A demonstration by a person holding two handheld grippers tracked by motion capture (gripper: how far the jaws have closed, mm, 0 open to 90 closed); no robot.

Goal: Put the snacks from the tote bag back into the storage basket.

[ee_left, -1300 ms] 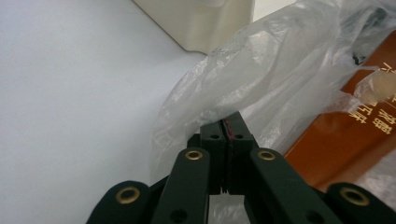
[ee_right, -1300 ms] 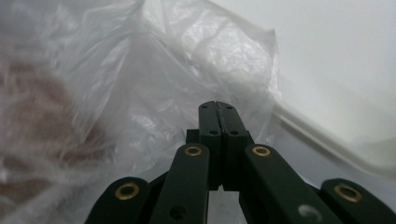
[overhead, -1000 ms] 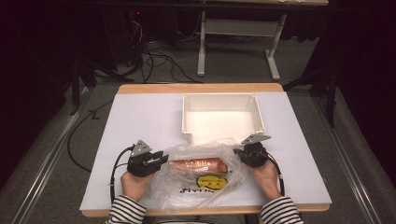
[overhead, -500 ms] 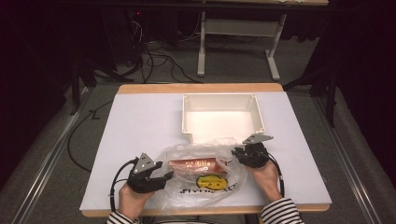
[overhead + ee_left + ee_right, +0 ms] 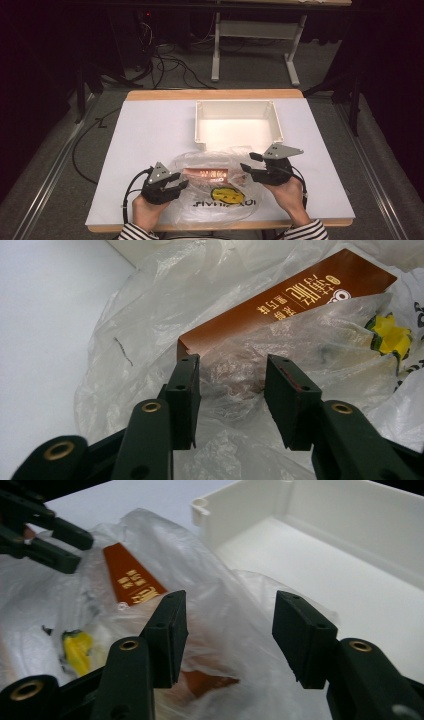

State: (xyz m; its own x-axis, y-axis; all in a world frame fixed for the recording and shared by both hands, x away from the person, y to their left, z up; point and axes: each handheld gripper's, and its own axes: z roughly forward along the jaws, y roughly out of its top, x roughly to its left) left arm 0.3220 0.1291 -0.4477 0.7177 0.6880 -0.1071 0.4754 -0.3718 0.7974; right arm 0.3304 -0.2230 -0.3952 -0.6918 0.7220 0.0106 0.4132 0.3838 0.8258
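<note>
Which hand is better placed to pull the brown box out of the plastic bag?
Left, probably. The left tool points straight at the near end of the brown box with open jaws, only bag film between. The right tool hangs open over the plastic bag.

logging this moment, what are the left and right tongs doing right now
left tongs: open, jaws just closing, astride crumpled plastic bag, not gripping.
right tongs: open, jaws just opening, above the bag.

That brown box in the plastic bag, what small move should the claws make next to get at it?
Probably close the left claw on the bag film bunched between its open jaws. The brown box is partly wrapped, and the right claw is open too, holding nothing.
</note>
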